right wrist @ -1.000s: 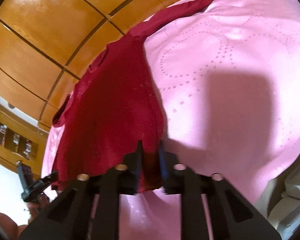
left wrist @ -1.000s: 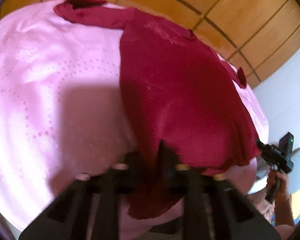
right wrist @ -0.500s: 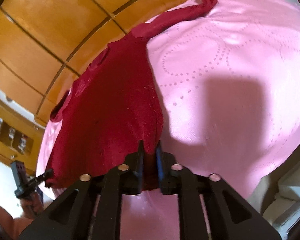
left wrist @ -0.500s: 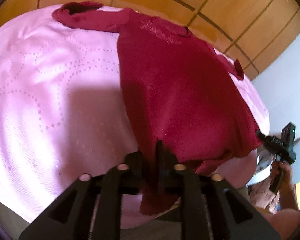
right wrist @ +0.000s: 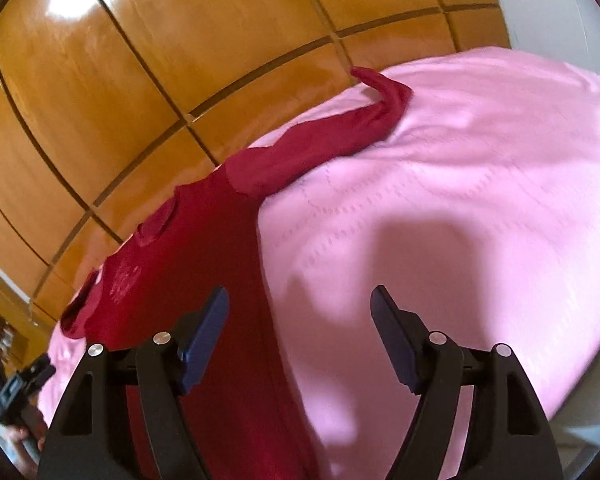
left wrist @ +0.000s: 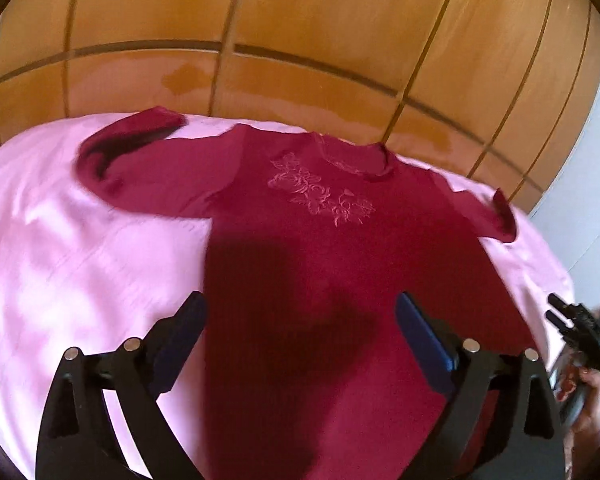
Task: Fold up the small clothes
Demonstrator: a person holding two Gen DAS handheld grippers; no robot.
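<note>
maroon long-sleeved top point(left wrist: 340, 264) lies face-up on pink bedspread point(left wrist: 60, 264), neck toward wooden wall point(left wrist: 300, 40). left gripper point(left wrist: 300, 320) and right gripper point(right wrist: 300, 320) both opening, nothing pinched. risk: hem overhangs bedspread's near edge; slick fabric may slide off.

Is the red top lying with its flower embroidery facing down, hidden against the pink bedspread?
No, the red top lies face up on the pink bedspread, with the flower embroidery plainly showing just below the neckline.
</note>
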